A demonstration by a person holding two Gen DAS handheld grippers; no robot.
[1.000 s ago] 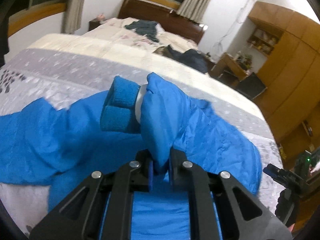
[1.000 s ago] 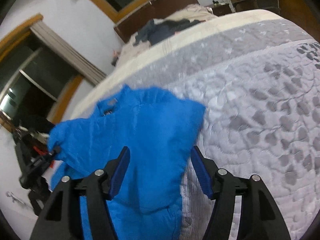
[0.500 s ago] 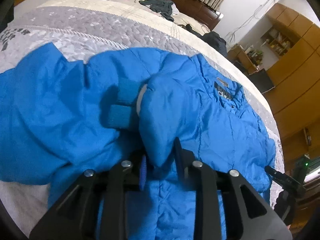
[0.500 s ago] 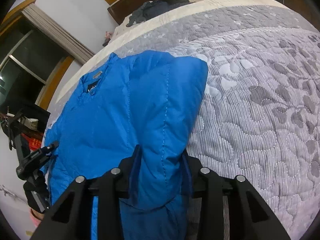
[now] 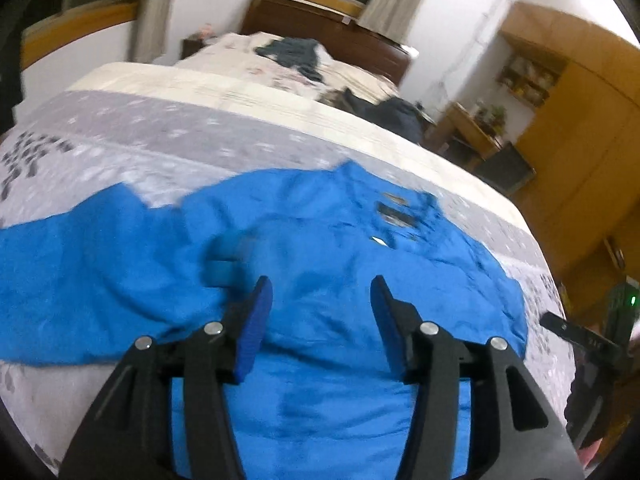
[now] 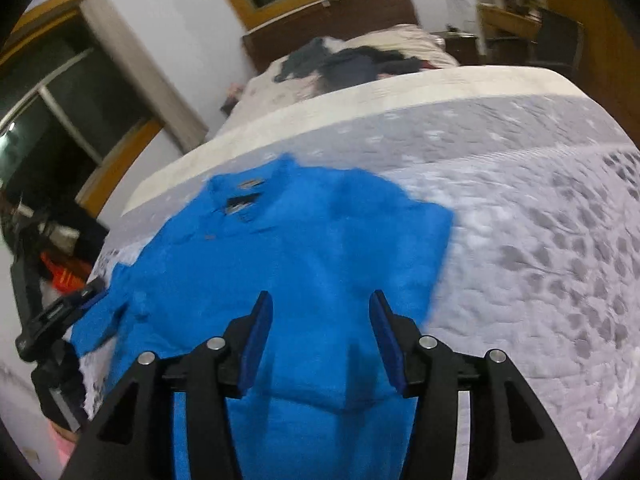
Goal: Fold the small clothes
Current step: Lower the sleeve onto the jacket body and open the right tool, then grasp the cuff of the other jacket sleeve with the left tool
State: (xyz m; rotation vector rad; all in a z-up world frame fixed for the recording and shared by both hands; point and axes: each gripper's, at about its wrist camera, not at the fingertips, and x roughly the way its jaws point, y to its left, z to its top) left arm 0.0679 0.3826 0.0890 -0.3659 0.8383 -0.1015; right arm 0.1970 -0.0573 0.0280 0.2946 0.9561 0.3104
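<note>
2 spread grippers, apparently clear above blue jacket [image 5: 328, 264].

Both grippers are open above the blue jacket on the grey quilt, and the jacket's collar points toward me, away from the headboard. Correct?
Not quite. The blue jacket lies with its collar toward the headboard, as the right wrist view shows. The rest holds: left gripper and right gripper are open above it on the grey quilt.

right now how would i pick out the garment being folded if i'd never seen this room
Find the big bed with the grey quilted bedspread. The blue jacket lies spread on its near end, collar label facing up. It is the only bright blue item; the other clothes, piled near the headboard, are dark.
</note>
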